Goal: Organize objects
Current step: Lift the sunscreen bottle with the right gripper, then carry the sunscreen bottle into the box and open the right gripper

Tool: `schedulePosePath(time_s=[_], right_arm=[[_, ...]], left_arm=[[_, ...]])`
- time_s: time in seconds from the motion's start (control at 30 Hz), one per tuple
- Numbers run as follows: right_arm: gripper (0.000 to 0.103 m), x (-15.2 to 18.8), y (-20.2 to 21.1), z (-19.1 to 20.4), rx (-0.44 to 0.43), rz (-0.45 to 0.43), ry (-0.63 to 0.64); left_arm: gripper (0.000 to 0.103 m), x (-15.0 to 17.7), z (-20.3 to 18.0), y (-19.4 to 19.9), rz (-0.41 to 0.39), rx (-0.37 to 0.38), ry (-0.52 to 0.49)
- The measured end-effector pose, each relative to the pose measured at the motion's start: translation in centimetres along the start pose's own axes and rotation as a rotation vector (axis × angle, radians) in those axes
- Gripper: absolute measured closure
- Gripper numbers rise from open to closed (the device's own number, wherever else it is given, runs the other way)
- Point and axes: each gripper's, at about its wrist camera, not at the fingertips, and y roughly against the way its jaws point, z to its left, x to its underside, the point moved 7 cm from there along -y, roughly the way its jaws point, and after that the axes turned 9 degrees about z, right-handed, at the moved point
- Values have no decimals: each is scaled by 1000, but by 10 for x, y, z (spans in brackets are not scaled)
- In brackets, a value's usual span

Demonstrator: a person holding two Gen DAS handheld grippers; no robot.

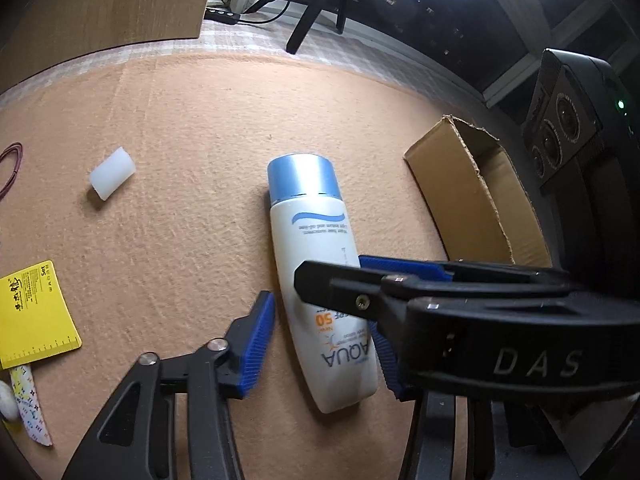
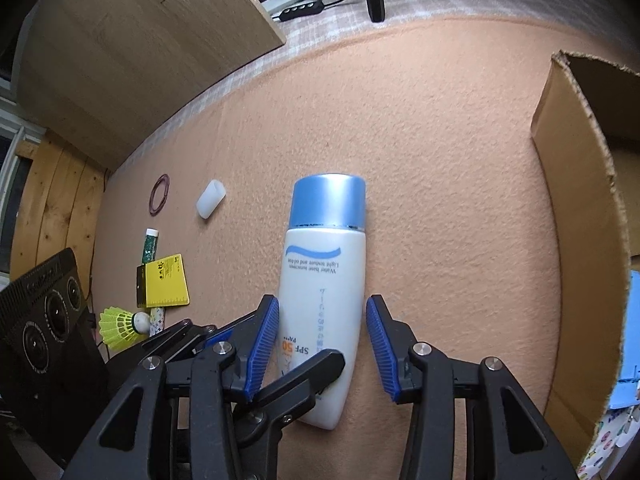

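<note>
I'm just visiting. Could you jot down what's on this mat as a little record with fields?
surface: orange felt mat
main item: sunscreen bottle, lying flat, blue cap pointing away
left claw: open, straddling the bottle
right claw: open, straddling the bottle
container: cardboard box, right of bottle
loose items: white plastic piece, yellow card, shuttlecock

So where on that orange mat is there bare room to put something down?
Bare mat lies between the sunscreen bottle and the cardboard box, and beyond the bottle's cap toward the mat's far edge. It is crowded at left, around the yellow card and shuttlecock.
</note>
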Motion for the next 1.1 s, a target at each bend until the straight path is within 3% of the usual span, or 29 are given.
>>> schedulePosePath(time_s=[0.4,0.8,1.1], right_arm=[[65,8,26,1,-21,-54,25],[65,17,109,-27,-12,-178,37],[65,33,150,-80,34,-231,-16]], left_arm=[[56,1,-24,21,-48,-19,-6],[56,-16,-110,44,-126,-13,-111],[56,-23,-181,18,-110,33,-197]])
